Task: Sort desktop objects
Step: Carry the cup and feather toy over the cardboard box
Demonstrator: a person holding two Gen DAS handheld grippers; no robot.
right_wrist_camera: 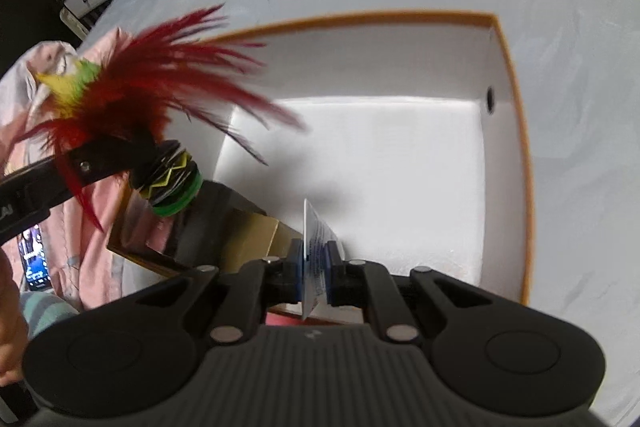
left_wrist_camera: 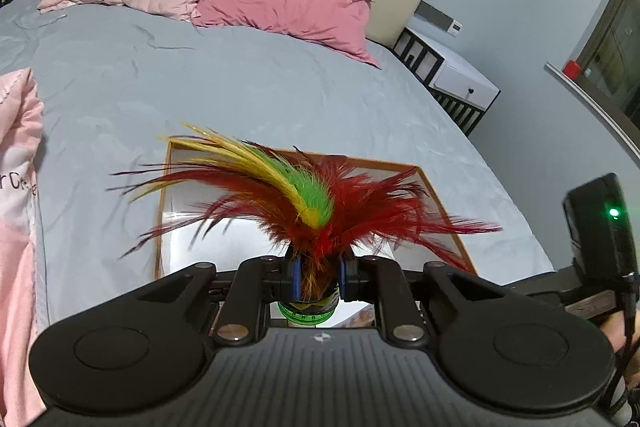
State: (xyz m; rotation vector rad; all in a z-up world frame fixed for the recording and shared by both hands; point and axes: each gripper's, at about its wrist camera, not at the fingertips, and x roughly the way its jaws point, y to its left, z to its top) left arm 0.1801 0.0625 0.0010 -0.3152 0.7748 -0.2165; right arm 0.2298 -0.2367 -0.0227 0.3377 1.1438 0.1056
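Grey bedding (left_wrist_camera: 248, 87) lies under it all. Your left gripper (left_wrist_camera: 319, 277) is clamped on the shuttlecock (left_wrist_camera: 316, 211) just above its disc base: light, stiff there, feathers frail. Your right gripper (right_wrist_camera: 315, 269) pinches a thin card (right_wrist_camera: 316, 247) edge-on, slippery and bendy. Both hang over the box (right_wrist_camera: 516, 75).

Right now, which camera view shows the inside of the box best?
The right wrist view: it looks down into the box, showing its white floor and walls. In the left wrist view, the feather shuttlecock held by the left gripper hides most of it.
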